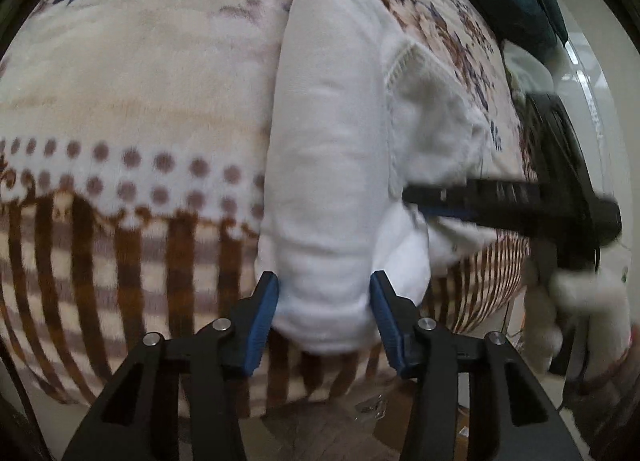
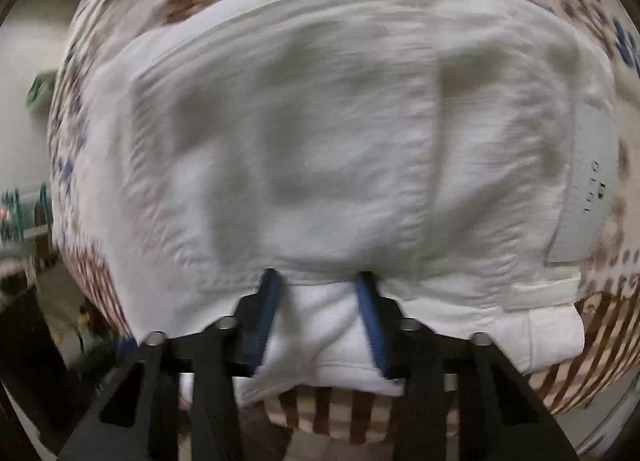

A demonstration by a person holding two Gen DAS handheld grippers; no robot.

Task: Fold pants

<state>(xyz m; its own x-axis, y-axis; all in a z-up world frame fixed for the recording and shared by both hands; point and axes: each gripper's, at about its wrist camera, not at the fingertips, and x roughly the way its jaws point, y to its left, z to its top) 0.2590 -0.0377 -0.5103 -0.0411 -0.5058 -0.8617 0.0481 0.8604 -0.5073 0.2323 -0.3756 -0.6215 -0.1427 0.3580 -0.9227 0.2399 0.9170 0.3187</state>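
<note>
Left tongs (image 1: 324,293): jaws apart, straddling the near end of the white pants (image 1: 324,165), blue pads beside the fabric on both sides. Pants run straight ahead as a long folded strip on the patterned blanket (image 1: 120,101). To their right, right tongs (image 1: 424,197) come in sideways onto the pants' edge. Right wrist view: right tongs (image 2: 320,297) spread apart, tips tucked under a fold of pants (image 2: 320,133) dead ahead; motion blur.
</note>
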